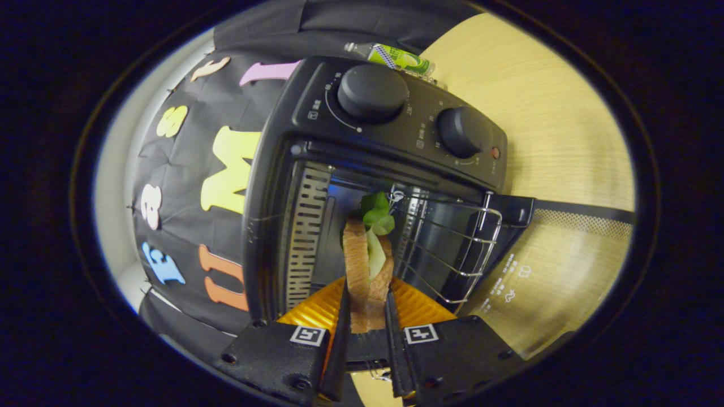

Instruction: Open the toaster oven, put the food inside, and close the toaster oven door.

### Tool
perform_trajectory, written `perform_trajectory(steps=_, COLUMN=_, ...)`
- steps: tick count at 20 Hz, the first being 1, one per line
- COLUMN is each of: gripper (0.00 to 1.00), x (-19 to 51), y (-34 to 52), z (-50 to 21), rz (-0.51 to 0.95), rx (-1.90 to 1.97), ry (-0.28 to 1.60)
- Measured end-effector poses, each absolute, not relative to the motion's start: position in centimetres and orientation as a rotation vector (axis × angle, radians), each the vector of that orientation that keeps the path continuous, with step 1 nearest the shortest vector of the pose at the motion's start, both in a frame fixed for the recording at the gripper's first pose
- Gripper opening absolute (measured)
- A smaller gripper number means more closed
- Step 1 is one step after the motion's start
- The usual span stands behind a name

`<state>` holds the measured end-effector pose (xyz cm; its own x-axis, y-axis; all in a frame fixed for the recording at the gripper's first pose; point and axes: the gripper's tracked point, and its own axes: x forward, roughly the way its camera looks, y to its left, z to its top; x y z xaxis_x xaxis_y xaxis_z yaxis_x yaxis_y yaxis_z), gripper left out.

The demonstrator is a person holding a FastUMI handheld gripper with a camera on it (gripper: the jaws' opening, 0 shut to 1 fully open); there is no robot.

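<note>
My gripper (pixel 366 308) is shut on a sandwich (pixel 362 263) of brown bread slices with green lettuce poking out of its far end. The sandwich stands on edge between my fingers and reaches into the mouth of a black toaster oven (pixel 390 130). The view is rolled sideways, so the oven looks tipped over. Its glass door (pixel 543 265) hangs open, lying flat over the wooden table. A wire rack (pixel 452 249) shows inside the cavity, just beside the sandwich. Two round knobs (pixel 372 91) sit on the control panel.
A light wooden table (pixel 554 113) carries the oven. A green and white bottle (pixel 396 56) lies behind the oven. The black cloth wall stands on the other side of the oven.
</note>
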<state>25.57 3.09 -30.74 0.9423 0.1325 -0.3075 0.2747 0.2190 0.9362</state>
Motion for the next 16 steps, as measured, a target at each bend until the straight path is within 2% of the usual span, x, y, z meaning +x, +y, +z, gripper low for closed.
perform_trajectory(steps=7, gripper=0.42, x=25.7, y=3.6, z=-30.5, rz=-0.018, rx=1.318, ry=0.399)
perform_trajectory(steps=8, gripper=0.44, x=25.6, y=3.9, z=-30.4, rz=0.002, rx=1.269, ry=0.415)
perform_trajectory(steps=9, gripper=0.5, x=25.6, y=4.3, z=-30.6, rz=0.011, rx=1.209, ry=0.438)
perform_trajectory(steps=16, gripper=0.63, x=25.3, y=6.1, z=-31.3, rz=0.028, rx=0.781, ry=0.512)
